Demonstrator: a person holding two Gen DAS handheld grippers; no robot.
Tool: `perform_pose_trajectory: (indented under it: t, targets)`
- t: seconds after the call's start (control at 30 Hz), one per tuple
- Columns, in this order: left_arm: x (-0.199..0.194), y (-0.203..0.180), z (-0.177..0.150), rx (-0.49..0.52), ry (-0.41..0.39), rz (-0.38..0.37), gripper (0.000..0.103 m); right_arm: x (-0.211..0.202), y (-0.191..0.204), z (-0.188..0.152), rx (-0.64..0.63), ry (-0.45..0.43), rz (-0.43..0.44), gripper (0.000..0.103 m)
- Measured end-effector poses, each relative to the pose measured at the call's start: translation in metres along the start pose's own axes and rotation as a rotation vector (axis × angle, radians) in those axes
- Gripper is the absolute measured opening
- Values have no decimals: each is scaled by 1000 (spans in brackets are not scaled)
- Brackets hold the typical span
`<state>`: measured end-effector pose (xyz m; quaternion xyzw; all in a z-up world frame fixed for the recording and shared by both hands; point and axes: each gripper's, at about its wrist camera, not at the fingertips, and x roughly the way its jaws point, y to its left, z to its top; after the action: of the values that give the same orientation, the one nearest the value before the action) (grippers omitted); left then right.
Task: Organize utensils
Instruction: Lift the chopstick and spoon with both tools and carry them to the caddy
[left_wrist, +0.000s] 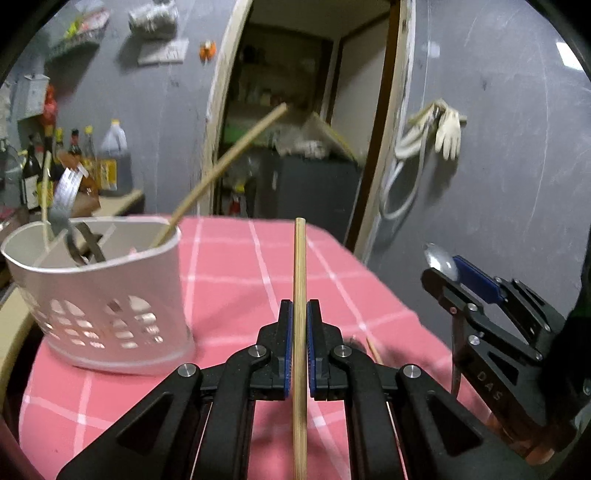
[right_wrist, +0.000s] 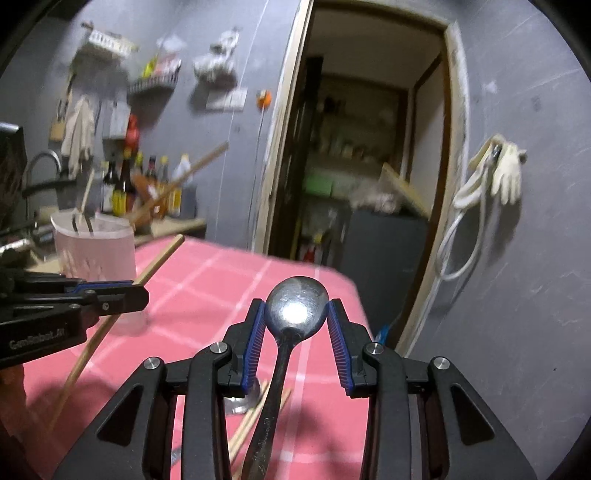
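Left tool is closed on 1 wooden chopstick, and the blue pads press it from both sides near its upper part. This stick looks light, stiff and thin; it will probably turn in the pads if held too loosely, so a hold closer to its middle seems safer. Its long axis runs straight forward along the fingers, and the blunt end points away, over the pink checked table.

Right tool holds a metal spoon with the bowl between its pads, though the jaws stand rather wide. The spoon seems heavier, hard and smooth, so it may slip; the neck under the bowl looks a better place to take it. Its bowl points forward and up, and the handle runs back under the tool.

More chopsticks lie on the table below. Farther to the left stands the white utensil basket, already with 1 chopstick leaning out of it.
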<state>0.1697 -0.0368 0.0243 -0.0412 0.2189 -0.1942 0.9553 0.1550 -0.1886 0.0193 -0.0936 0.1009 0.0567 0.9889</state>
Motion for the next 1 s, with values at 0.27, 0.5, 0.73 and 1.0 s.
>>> perform_pose_trajectory:
  t: [0.27,0.5,0.73,1.0]
  targets:
    - [-38,10,18,-48,-165,10,5,-27,17,29,11,-209,-22,32]
    - [-70,36,49,-49,-298,63,5,-31,49,65,19,-359,1,32]
    - [-105,95,88,-103,-399,118,5,-10,79,110,103,-445,103,32]
    - [-110,185,107,-258,-479,156,5,31,111,132,224,-505,203,32]
